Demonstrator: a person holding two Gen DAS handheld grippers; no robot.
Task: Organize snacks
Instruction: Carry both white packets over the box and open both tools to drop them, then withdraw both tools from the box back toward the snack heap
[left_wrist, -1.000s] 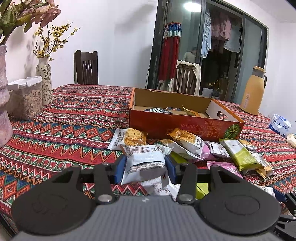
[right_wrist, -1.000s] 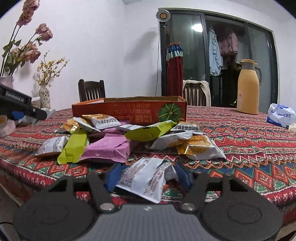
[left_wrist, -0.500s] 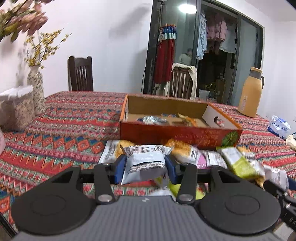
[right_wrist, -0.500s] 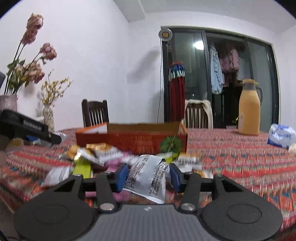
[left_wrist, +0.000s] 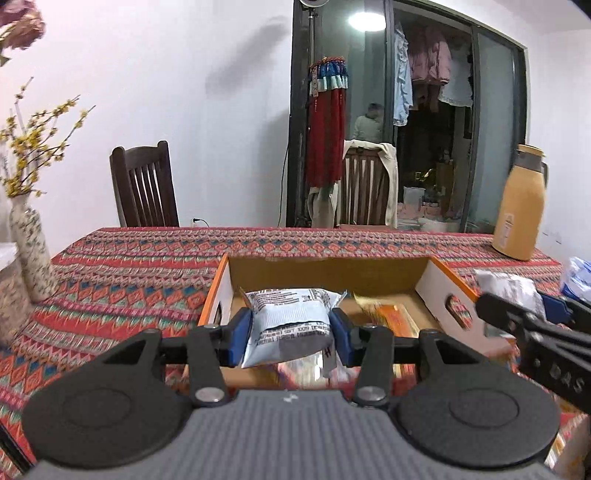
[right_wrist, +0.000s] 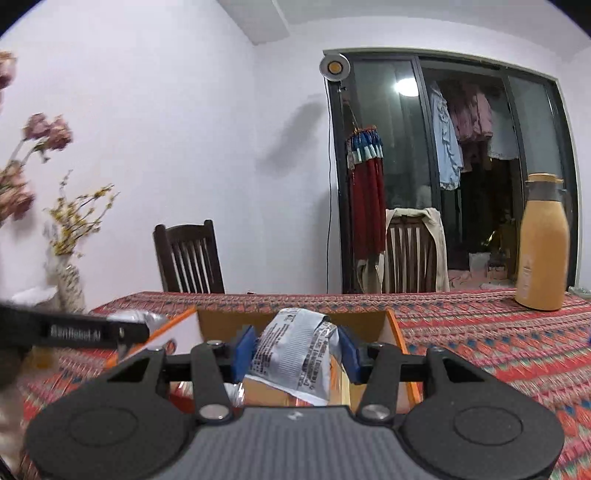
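Observation:
My left gripper (left_wrist: 290, 338) is shut on a white snack packet (left_wrist: 290, 323) with dark print, held over the near edge of an open orange cardboard box (left_wrist: 325, 266). Inside the box lie a few orange and yellow packets (left_wrist: 388, 315). My right gripper (right_wrist: 297, 352) is shut on a crumpled white printed packet (right_wrist: 295, 354), held above the same box (right_wrist: 291, 317). In the left wrist view the right gripper (left_wrist: 517, 314) reaches in from the right with its packet (left_wrist: 506, 286). The left gripper's arm (right_wrist: 74, 332) crosses the left side of the right wrist view.
A patterned red tablecloth (left_wrist: 140, 266) covers the table. A tan thermos jug (left_wrist: 521, 206) stands at the far right, a vase of yellow flowers (left_wrist: 31, 251) at the left. Two wooden chairs (left_wrist: 142, 184) stand behind the table. A blue-white pack (left_wrist: 576, 278) lies at the right edge.
Both grippers lifted their packets off the pile and carried them forward, from the loose snacks in front of the box to above it. The right gripper tightened on its packet.

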